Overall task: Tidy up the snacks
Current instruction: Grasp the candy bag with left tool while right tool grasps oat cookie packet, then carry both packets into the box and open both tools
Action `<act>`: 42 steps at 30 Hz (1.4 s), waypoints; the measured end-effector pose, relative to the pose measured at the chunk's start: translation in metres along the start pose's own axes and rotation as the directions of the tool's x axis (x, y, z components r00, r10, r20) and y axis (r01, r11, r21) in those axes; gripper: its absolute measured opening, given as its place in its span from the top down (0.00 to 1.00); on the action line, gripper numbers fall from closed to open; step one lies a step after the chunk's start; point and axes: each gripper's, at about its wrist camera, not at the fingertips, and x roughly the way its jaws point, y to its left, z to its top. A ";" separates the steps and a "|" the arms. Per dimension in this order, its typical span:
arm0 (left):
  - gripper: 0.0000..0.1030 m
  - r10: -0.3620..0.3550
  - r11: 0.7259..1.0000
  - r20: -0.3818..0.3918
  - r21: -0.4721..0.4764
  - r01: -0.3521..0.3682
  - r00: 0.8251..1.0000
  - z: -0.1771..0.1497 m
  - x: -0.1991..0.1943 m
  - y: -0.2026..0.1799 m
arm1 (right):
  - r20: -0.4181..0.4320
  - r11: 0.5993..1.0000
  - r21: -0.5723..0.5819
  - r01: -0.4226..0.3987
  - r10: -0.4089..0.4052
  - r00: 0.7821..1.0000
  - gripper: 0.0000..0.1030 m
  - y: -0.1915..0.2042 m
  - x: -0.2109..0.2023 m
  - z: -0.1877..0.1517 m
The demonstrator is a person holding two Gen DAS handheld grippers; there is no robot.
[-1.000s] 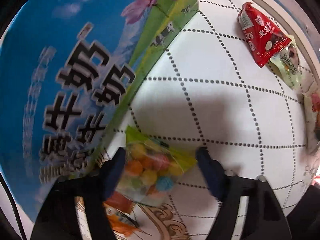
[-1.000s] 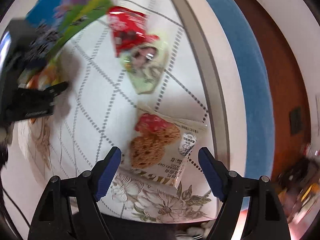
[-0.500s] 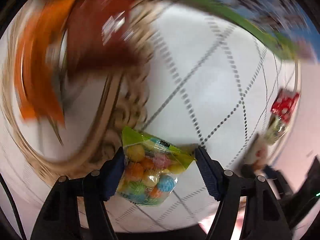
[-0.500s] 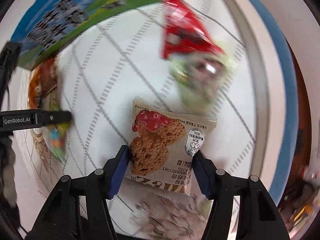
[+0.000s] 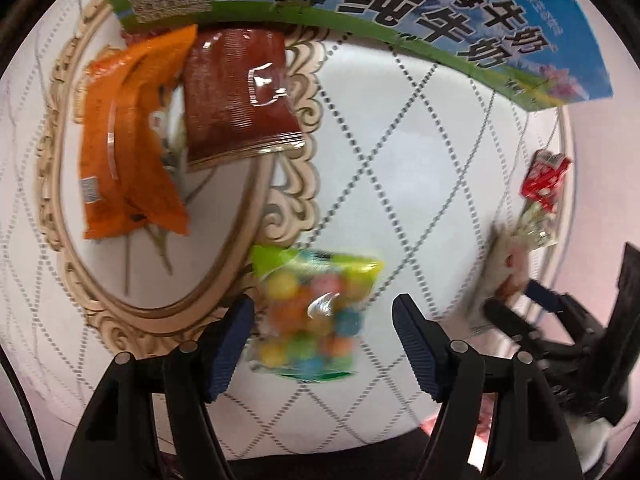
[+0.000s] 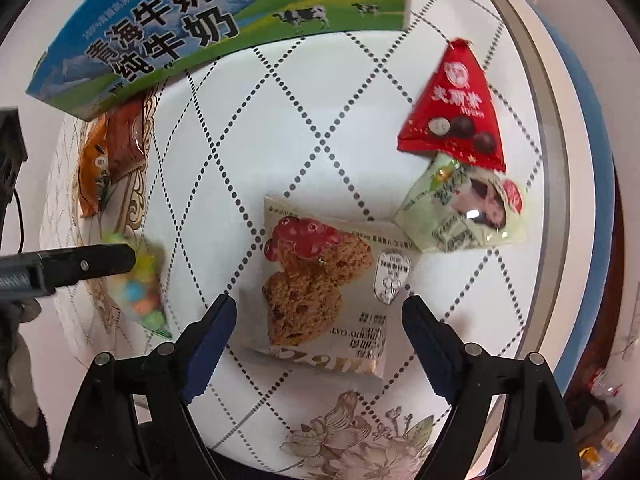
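White quilted covering with dotted diamond lines lies over your table [image 6: 320, 92], with an ornate tan oval frame printed at the left of the left wrist view and a flower print at the bottom of the right wrist view. At the right edge of the right wrist view a grey rim, a blue band and dark brown wood curve past.

A blue and green milk carton [image 6: 192, 20] fills the upper left of that view. Below it lie an orange packet [image 5: 124, 140] and, beside it, a dark red packet [image 5: 240, 96], both on the oval print.

Your left hand-held gripper [image 5: 320, 320] is spread wide, with the candy bag [image 5: 316, 312] of coloured balls lying between its fingers; the left finger sits just beside the bag's edge, the right one apart from it. The bag is blurred, so you cannot tell whether the left finger touches it.

Your right hand-held gripper [image 6: 318, 320] is also released, fingers apart on either side of the oat cookie packet [image 6: 328, 280], gripping nothing. To the upper right lie a red triangular packet [image 6: 456, 108] and a pale green packet [image 6: 464, 208], touching each other.
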 end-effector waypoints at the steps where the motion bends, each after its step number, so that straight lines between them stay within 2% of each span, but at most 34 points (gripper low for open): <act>1: 0.32 0.015 1.000 0.017 0.001 -0.015 1.000 -0.002 -0.003 -0.001 | 0.000 1.000 0.014 -0.007 0.007 1.000 0.15 -0.003 0.000 -0.001; 4: 0.32 0.027 0.999 0.006 0.026 -0.027 1.000 -0.012 0.002 -0.006 | 0.008 0.998 0.057 -0.030 0.029 1.000 0.15 -0.022 -0.004 -0.006; 5: 0.32 0.027 0.999 -0.001 0.025 -0.027 1.000 -0.023 0.007 0.002 | 0.009 0.997 0.071 -0.038 0.037 0.999 0.15 -0.026 -0.002 -0.005; 8: 0.32 0.019 1.000 -0.049 0.026 -0.018 0.999 -0.029 0.037 -0.008 | 0.008 0.988 0.133 -0.081 0.080 0.997 0.15 -0.045 -0.003 -0.009; 11: 0.35 0.052 0.998 -0.030 0.023 -0.051 0.998 -0.035 0.048 -0.014 | 0.027 0.972 0.202 -0.121 0.118 0.993 0.17 -0.052 -0.002 -0.012; 12: 0.43 0.061 0.998 -0.012 0.011 -0.061 0.998 -0.037 0.049 -0.012 | 0.037 0.969 0.214 -0.122 0.117 0.992 0.30 -0.052 0.000 -0.011; 13: 0.46 0.063 0.998 0.000 -0.001 -0.063 0.998 -0.039 0.048 -0.012 | 0.046 0.972 0.211 -0.108 0.100 0.994 0.37 -0.052 0.000 -0.009; 15: 0.49 0.047 0.997 0.019 -0.056 -0.046 0.999 -0.046 0.043 -0.007 | 0.055 0.982 0.168 -0.080 0.072 0.996 0.41 -0.042 0.001 -0.004; 18: 0.49 -0.013 0.990 0.031 -0.137 0.017 0.999 -0.057 0.041 0.007 | 0.081 1.000 0.012 0.016 -0.017 0.997 0.46 -0.011 0.000 -0.001; 20: 0.48 -0.043 0.983 0.044 -0.177 0.050 0.998 -0.061 0.045 0.016 | 0.067 0.993 -0.088 0.075 -0.070 0.995 0.46 0.004 0.003 -0.002; 25: 0.49 -0.021 0.988 0.053 -0.151 0.029 0.998 -0.058 0.056 0.029 | 0.025 0.991 -0.099 0.085 -0.083 0.996 0.44 0.002 0.014 -0.002; 26: 0.51 -0.010 0.989 0.063 -0.145 0.019 0.998 -0.054 0.055 0.021 | 0.024 0.991 -0.098 0.086 -0.084 0.996 0.44 0.004 0.015 0.000; 29: 0.53 0.005 0.992 0.097 -0.127 0.008 0.995 -0.045 0.035 0.001 | 0.039 0.992 -0.099 0.078 -0.075 0.996 0.49 0.003 0.008 0.000; 35: 0.53 -0.030 0.991 0.159 -0.126 0.051 0.987 -0.051 -0.004 -0.002 | 0.065 0.997 -0.072 -0.041 0.046 0.997 0.52 0.005 -0.025 0.004; 40: 0.53 -0.094 0.988 0.236 -0.099 0.121 0.967 -0.034 -0.071 -0.010 | 0.117 0.981 -0.103 -0.163 0.174 0.978 0.52 0.026 -0.069 0.021; 42: 0.53 -0.129 0.981 0.279 -0.101 0.163 0.952 -0.020 -0.106 -0.011 | 0.140 0.971 -0.127 -0.202 0.220 0.965 0.52 0.035 -0.088 0.033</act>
